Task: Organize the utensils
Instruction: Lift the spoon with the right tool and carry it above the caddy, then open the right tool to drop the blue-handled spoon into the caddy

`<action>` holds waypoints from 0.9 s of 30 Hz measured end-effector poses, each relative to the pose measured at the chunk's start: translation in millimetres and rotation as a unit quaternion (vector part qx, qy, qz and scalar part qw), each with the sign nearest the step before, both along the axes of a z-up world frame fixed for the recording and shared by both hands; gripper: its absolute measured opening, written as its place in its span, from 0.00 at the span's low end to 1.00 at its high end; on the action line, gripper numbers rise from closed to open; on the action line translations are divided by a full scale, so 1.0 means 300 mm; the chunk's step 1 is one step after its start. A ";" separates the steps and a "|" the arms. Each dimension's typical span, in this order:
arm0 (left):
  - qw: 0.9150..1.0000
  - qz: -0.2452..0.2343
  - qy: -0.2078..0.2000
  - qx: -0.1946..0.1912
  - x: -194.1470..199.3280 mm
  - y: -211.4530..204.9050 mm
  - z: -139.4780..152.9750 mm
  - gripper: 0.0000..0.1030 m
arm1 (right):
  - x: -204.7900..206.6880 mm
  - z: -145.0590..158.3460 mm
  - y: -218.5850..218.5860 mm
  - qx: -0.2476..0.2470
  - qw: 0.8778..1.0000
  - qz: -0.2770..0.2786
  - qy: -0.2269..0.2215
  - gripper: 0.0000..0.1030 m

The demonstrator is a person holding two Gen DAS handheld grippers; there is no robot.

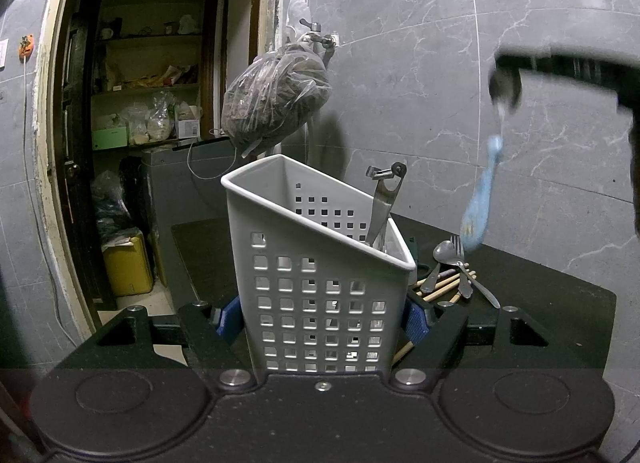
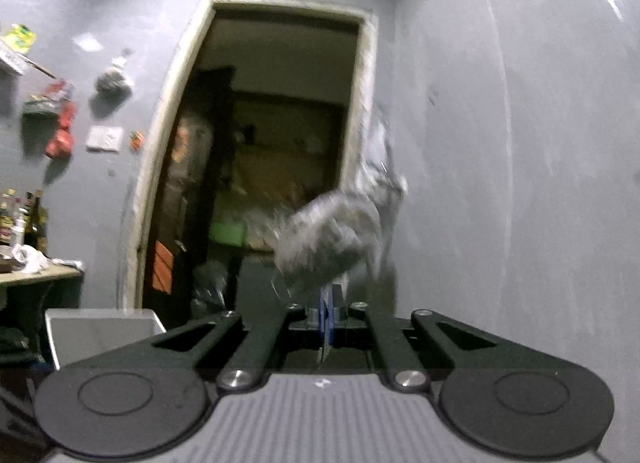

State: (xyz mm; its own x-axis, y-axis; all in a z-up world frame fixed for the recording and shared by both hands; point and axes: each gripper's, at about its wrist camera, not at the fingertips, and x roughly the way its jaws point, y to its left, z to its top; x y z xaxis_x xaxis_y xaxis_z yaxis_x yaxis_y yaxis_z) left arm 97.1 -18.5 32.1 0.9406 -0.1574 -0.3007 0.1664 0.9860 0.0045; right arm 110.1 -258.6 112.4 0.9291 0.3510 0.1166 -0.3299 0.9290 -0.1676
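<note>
While the left tool (image 1: 320, 323) clamps the white utensil basket (image 1: 316, 263) on the table (image 1: 540, 303), the right tool (image 1: 505, 93), shut on a blue utensil (image 1: 482, 207), should swing over the rim, then lower handle-up beside the metal peeler (image 1: 384, 203).

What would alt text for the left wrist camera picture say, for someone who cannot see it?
The left tongs grip a white perforated plastic utensil holder standing on a black tabletop, a metal peeler inside it. To its right the right tongs dangle a blurred light-blue plastic fork above loose metal cutlery and wooden chopsticks.
</note>
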 end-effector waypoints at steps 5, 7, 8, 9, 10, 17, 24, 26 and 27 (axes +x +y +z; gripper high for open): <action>1.000 0.000 0.000 0.000 0.000 0.001 0.000 0.75 | -0.028 0.123 0.043 -0.013 0.997 0.039 -0.069 0.02; 1.000 0.000 0.000 0.000 0.000 0.001 0.000 0.75 | -0.037 0.166 0.063 -0.017 0.994 0.056 -0.092 0.02; 1.000 0.000 0.000 0.000 -0.001 0.001 0.000 0.75 | -0.037 0.187 0.073 -0.017 0.993 0.065 -0.099 0.02; 1.000 0.000 0.000 0.000 -0.001 0.001 0.000 0.75 | -0.037 0.206 0.084 -0.016 0.991 0.076 -0.105 0.02; 1.000 0.000 0.000 -0.001 -0.001 0.002 -0.001 0.75 | -0.038 0.223 0.095 -0.015 0.990 0.085 -0.110 0.02; 1.000 -0.001 0.001 0.000 -0.002 0.004 -0.002 0.75 | -0.004 0.258 0.195 -0.007 0.982 0.149 -0.113 0.01; 1.000 0.003 0.007 -0.004 0.005 0.016 -0.005 0.74 | 0.041 0.204 0.275 -0.024 0.981 0.180 -0.071 0.00; 1.000 0.003 0.006 -0.001 0.003 0.015 -0.005 0.74 | 0.048 0.191 0.276 -0.028 0.982 0.178 -0.061 0.00; 1.000 0.002 0.006 -0.002 0.003 0.017 -0.005 0.74 | 0.047 0.188 0.269 -0.026 0.983 0.174 -0.058 0.00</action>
